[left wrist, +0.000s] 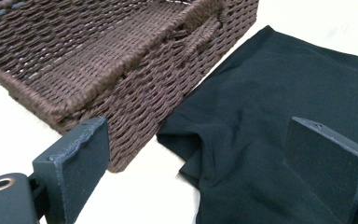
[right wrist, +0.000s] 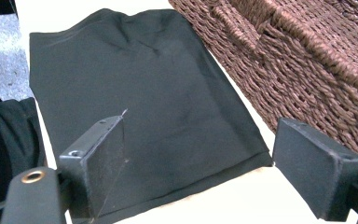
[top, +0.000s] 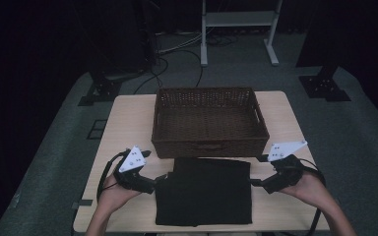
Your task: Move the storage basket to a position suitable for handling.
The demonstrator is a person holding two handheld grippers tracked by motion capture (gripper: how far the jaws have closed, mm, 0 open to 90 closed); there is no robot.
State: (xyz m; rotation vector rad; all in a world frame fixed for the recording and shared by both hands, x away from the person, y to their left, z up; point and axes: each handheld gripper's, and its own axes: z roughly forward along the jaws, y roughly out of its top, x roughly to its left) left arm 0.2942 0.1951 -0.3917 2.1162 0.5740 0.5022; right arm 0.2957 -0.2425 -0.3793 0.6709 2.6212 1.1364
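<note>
While both my grippers, left gripper [top: 160,179] and right gripper [top: 256,182], gape wide beside cloth [top: 204,191], I risk shallow pinch unfolding it, snagging basket [top: 209,145].

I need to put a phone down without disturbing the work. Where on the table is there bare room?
Bare strips of table run left of the wicker basket and right of it, out to the edges. The basket's inside is bare too. The front is crowded: the folded black cloth lies against the basket, flanked by the left gripper and right gripper.
</note>
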